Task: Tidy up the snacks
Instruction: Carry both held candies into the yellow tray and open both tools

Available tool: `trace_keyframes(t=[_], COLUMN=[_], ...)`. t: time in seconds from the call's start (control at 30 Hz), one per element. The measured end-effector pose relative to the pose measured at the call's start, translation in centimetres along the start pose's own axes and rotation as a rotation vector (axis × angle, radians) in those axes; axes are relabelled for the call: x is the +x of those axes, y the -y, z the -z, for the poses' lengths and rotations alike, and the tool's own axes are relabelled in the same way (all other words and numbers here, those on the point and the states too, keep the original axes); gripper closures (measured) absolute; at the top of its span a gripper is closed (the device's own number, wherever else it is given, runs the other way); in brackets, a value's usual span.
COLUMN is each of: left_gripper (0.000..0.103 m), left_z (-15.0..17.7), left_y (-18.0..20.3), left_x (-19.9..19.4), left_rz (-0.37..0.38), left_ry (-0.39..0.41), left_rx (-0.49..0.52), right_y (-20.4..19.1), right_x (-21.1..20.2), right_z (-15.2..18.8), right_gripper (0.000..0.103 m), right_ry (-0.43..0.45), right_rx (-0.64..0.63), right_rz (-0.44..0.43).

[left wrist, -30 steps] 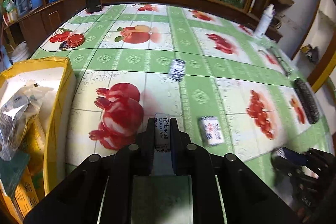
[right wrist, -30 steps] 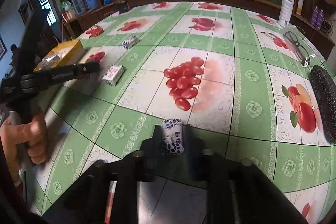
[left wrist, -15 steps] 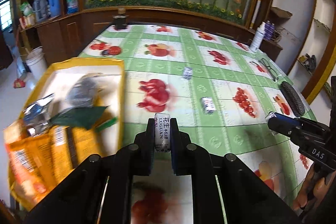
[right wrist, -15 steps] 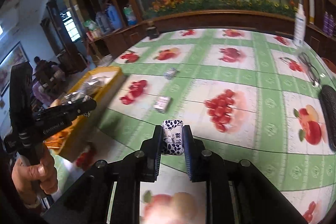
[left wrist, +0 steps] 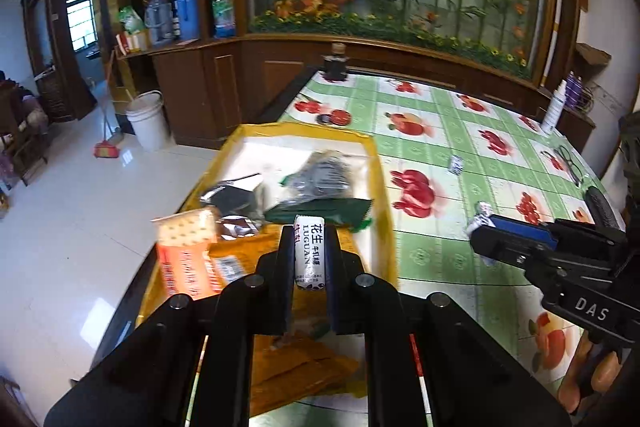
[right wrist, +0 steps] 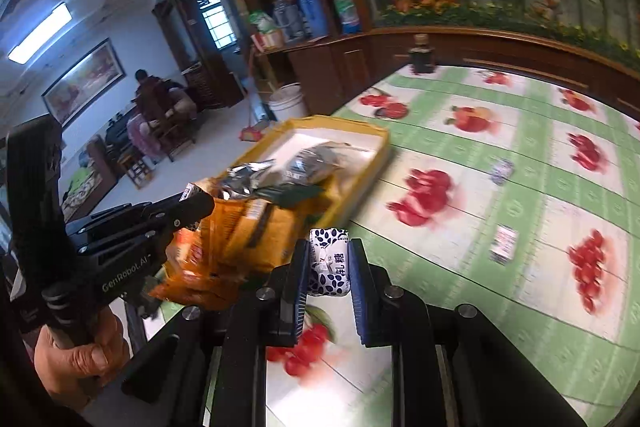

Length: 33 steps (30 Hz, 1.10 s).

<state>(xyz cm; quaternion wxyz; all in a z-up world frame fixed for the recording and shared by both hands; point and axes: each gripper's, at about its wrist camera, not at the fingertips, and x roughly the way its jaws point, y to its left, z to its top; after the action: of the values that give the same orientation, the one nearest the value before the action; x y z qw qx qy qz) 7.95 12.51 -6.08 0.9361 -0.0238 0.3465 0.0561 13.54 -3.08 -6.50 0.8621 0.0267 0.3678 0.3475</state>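
My left gripper (left wrist: 309,247) is shut on a white peanut candy bar (left wrist: 309,251) and holds it above the near end of the yellow tray (left wrist: 382,187). The tray holds several snack packets, among them an orange pack (left wrist: 186,255) and a dark green one (left wrist: 320,213). My right gripper (right wrist: 329,263) is shut on a white candy with blue spots (right wrist: 329,265), above the table just right of the tray (right wrist: 360,143). Two small candies (right wrist: 503,243) (right wrist: 502,171) lie on the tablecloth. The right gripper also shows in the left wrist view (left wrist: 486,231).
The table has a green fruit-print cloth (left wrist: 440,131). Glasses (left wrist: 568,163), a spray bottle (left wrist: 554,111), a dark case (left wrist: 600,203) and a dark jar (left wrist: 335,67) stand along its far sides. The tray sits at the table's left edge, above the floor.
Both grippers have swung left toward the tray, each still holding its candy. The left one is now over the tray's near end; the tray looms larger in both views.
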Motion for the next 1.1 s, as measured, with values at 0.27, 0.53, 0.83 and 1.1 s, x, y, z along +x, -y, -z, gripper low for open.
trace_keyframes(t=[0.27, 0.53, 0.83, 1.1], left_gripper=[0.093, 0.092, 0.083, 0.021], left_z=[0.2, 0.3, 0.4, 0.3], left_y=[-3.7, -5.7, -6.9, -7.6], left_x=[1.1, 1.7, 2.3, 0.6], left_rz=[-0.044, -0.082, -0.083, -0.126], left_ry=[-0.006, -0.004, -0.026, 0.03], left_rx=[-0.056, -0.095, -0.138, -0.161], right_y=[-4.1, -5.9, -5.9, -5.0], right_x=[5.5, 9.8, 11.8, 9.9], right_z=[-2.8, -3.8, -3.8, -4.1], right_gripper=[0.084, 0.084, 0.059, 0.027], right_ry=[-0.04, -0.089, -0.107, -0.055], right_rx=[-0.065, -0.106, -0.118, -0.101], right_rz=[-0.073, -0.088, -0.079, -0.034])
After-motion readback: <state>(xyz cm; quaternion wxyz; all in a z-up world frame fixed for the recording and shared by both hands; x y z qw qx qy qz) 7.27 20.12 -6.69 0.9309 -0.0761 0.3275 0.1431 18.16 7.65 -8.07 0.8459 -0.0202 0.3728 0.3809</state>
